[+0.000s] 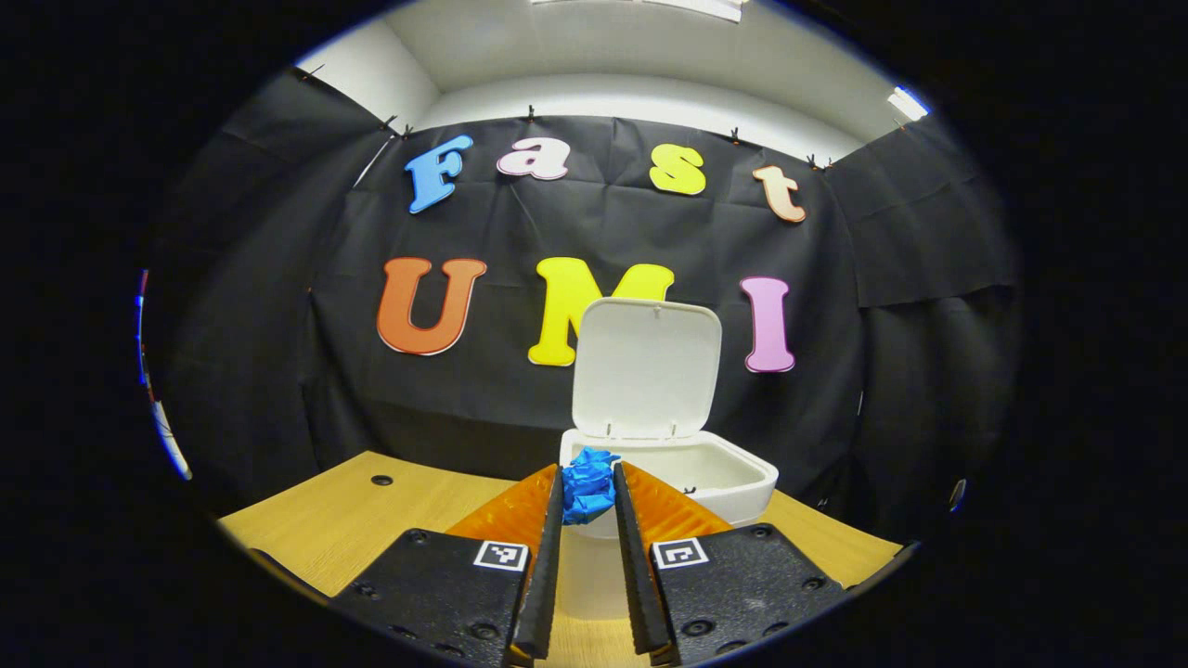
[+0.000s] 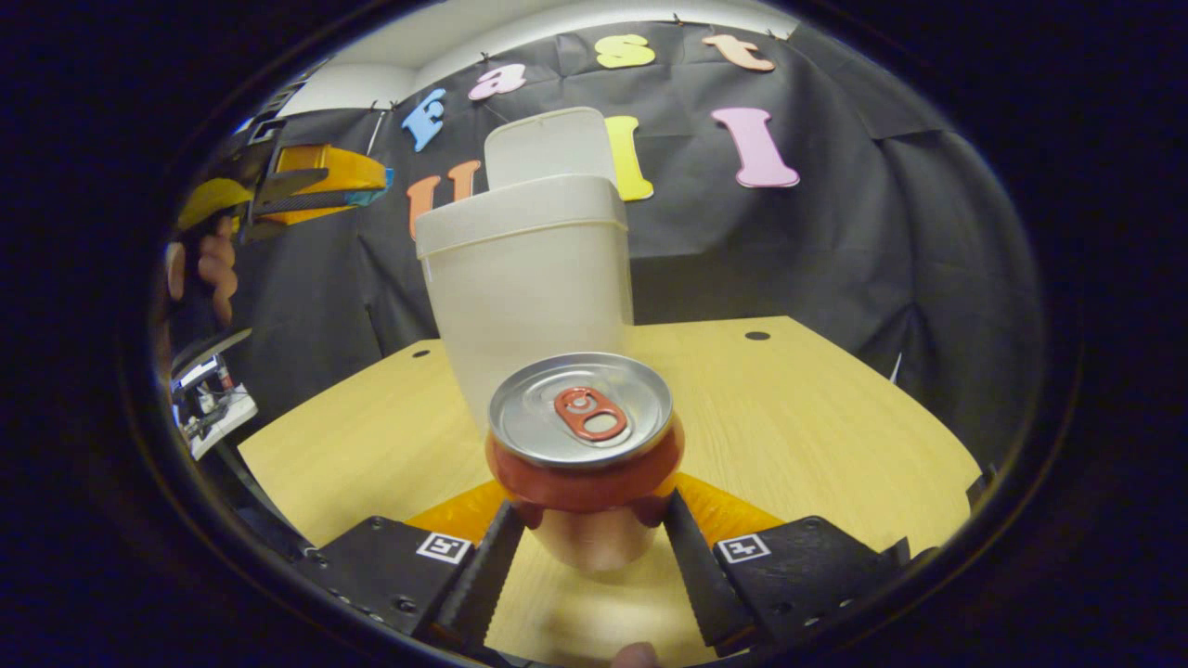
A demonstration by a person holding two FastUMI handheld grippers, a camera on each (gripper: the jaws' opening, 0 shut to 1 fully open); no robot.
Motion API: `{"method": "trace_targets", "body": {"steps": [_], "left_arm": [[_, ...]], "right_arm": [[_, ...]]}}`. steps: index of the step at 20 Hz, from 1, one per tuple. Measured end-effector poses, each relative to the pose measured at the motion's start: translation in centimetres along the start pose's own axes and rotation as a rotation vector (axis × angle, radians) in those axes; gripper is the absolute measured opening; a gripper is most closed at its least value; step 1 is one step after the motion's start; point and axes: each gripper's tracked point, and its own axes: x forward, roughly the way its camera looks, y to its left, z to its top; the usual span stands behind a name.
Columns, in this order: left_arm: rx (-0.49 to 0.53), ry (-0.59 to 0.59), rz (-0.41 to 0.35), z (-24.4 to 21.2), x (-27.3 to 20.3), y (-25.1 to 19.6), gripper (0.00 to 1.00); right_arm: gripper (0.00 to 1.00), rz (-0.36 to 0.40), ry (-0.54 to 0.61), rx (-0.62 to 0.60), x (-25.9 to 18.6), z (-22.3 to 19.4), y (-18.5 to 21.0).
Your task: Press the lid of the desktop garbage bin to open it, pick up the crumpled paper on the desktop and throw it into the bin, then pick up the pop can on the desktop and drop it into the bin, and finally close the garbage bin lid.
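1. The left gripper (image 1: 587, 492) pinched the crumpled paper (image 1: 588, 482) just before the open bin (image 1: 705, 478) — lid (image 1: 646, 368) upright.
2. The right gripper (image 2: 589, 510) clamped the pop can (image 2: 583, 436) above the desktop (image 2: 807, 417) — the right gripper view caught the bin's near wall.

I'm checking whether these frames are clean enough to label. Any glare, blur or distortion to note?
Left gripper view: sharp, evenly lit, the table edge bowed by the fisheye, the crumpled paper crisp. Right gripper view: the bin leans and bulges with distortion, the can top shows soft sheen, and the left gripper at the rim is slightly smeared.
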Motion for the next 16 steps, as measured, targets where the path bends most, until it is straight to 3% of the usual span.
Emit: {"method": "trace_targets", "body": {"steps": [1,5,10,14,15,16], "left_arm": [[0.017,-0.015,0.005,0.9,0.8,0.1,0.38],[0.042,-0.033,-0.024,2.1,4.7,-1.0,0.34],[0.074,-0.011,-0.037,0.9,8.7,-2.3,0.31],[0.062,0.026,-0.044,-0.6,10.3,-2.6,0.41],[0.055,0.034,-0.048,-1.0,10.4,-2.7,0.38],[0.046,0.041,-0.057,-1.1,10.5,-3.0,0.42]], "right_arm": [[0.81,0.004,-0.004,-0.004,0.2,0.0,-0.1],[0.82,-0.002,0.006,0.022,1.4,-0.1,-1.3],[0.82,-0.004,0.004,0.036,2.3,0.9,-2.3],[0.81,0.008,0.005,0.027,2.7,0.9,-2.5],[0.81,0.014,0.008,0.032,2.7,0.7,-2.5],[0.82,0.022,0.012,0.038,2.7,0.6,-2.5]]}}
